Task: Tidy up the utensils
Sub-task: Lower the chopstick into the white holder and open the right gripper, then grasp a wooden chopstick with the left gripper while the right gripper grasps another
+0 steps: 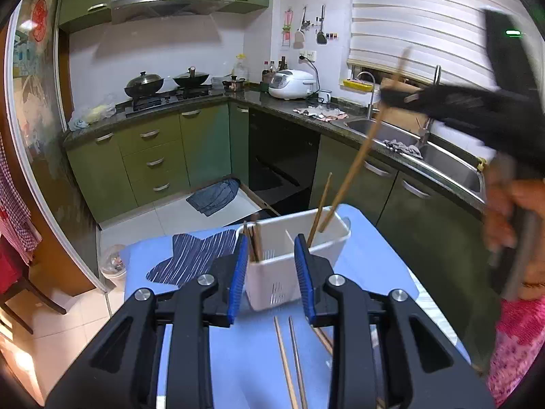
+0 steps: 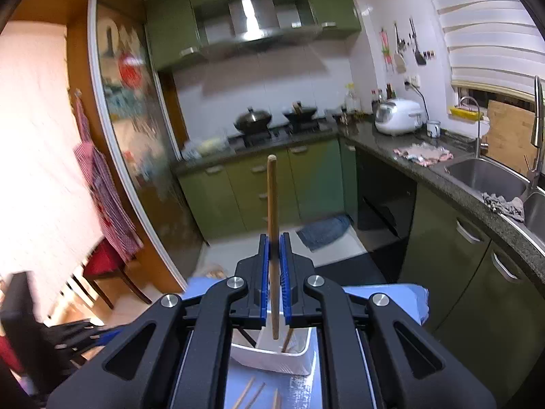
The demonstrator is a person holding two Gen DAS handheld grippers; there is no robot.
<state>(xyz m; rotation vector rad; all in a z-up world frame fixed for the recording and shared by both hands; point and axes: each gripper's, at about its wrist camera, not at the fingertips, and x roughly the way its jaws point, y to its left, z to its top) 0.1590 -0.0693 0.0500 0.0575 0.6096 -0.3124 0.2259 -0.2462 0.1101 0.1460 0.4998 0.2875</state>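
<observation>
The right gripper (image 2: 274, 266) has its blue pads pressed on a wooden chopstick (image 2: 272, 211), which stands nearly upright with its lower end over the white utensil holder (image 2: 272, 358); the left gripper (image 1: 270, 272) stands partly spread with nothing between its pads, just before that holder; the holder sits on the blue table (image 1: 368, 272), with chopsticks leaning inside it; loose chopsticks (image 1: 289, 361) lie on the table near the left gripper.
</observation>
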